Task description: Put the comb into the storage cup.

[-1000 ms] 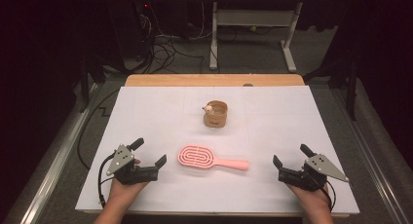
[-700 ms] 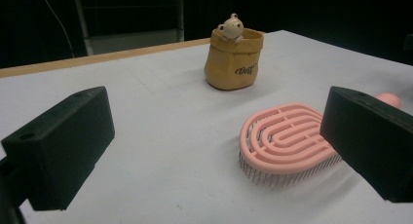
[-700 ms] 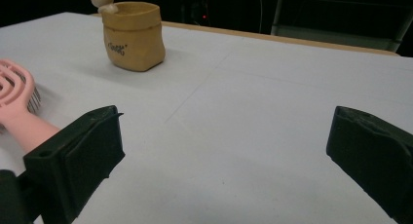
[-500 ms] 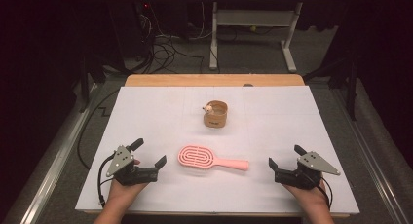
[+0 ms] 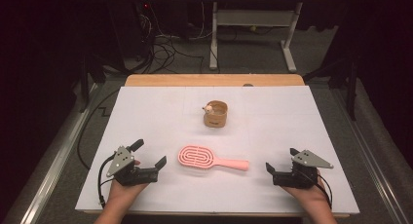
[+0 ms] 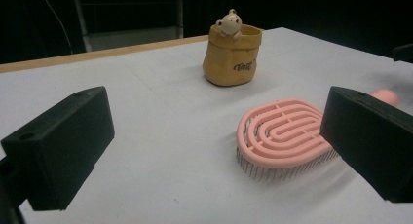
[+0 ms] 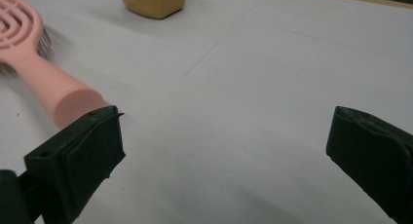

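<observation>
While both of my hands rest near the front edge of the white table, the pink hairbrush lies flat between them, its oval head toward nine o'clock and its handle pointing to three o'clock. My left gripper sits just at nine o'clock of the brush head, its jaws spread wide and holding nothing. In the left gripper view the brush head lies bristles down, just beside my right-hand jaw, which hides part of it, and the handle tip peeps out past that jaw. My right gripper sits near the handle's end, at three o'clock of it, jaws likewise wide apart and empty. In the right gripper view the rounded handle end lies just beyond my left-hand jaw; I cannot tell whether they touch. At twelve o'clock of the brush, well apart from it, stands a small tan pot with a little bear figure on its rim.
</observation>
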`<move>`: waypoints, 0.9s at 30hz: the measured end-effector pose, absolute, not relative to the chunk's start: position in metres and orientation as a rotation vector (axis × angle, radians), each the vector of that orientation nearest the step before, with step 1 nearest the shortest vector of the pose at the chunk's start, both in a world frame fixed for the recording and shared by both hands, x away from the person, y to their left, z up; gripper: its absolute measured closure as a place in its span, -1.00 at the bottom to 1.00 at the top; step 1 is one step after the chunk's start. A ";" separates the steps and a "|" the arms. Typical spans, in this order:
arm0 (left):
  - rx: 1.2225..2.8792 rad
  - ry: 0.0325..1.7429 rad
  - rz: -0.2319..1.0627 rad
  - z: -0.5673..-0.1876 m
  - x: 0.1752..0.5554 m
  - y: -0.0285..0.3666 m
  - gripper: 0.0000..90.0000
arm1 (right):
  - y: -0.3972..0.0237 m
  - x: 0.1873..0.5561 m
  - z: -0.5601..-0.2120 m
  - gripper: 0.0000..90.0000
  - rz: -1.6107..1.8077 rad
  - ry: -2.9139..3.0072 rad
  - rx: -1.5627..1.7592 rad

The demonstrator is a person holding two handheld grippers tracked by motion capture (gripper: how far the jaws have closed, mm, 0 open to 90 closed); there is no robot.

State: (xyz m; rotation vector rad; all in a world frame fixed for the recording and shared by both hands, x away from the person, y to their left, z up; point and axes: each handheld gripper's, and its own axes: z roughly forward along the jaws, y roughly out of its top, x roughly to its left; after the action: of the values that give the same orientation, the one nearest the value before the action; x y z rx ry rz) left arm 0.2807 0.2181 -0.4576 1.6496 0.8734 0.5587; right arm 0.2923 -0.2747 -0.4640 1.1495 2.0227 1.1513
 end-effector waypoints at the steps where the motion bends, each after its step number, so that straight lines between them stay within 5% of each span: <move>1: 1.650 0.872 0.557 -0.458 0.281 0.218 -1.00 | -0.273 0.293 -0.464 -0.98 1.142 2.041 1.141; 27: 1.647 0.860 0.541 -0.458 0.281 0.217 -1.00 | -0.196 0.317 -0.445 -0.51 1.174 2.403 0.874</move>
State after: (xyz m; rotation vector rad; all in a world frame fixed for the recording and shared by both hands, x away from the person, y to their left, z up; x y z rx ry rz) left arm 0.2810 0.2171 -0.4583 1.6473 0.8601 0.5413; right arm 0.3171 -0.1962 -0.4447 0.8743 2.4034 1.1740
